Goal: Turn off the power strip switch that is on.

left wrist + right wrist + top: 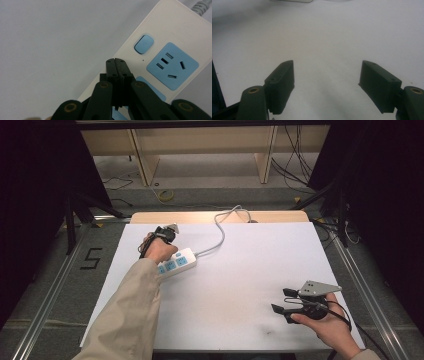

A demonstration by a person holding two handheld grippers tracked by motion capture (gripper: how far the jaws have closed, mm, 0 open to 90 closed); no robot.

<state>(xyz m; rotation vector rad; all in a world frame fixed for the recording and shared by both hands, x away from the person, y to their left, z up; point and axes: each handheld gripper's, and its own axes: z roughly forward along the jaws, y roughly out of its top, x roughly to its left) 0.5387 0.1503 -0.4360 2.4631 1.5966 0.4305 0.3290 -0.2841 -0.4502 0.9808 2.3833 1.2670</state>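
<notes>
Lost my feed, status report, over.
Left hand-held gripper shut, empty, above the power strip, near its blue switch. Right hand-held gripper open, over bare table.

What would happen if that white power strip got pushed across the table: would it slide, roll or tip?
The power strip lies flat and boxy, so it would probably slide, not roll or tip. Its smooth plastic on the white tabletop looks fairly slippery. The grey cord curving off its far end might tug it round.
</notes>
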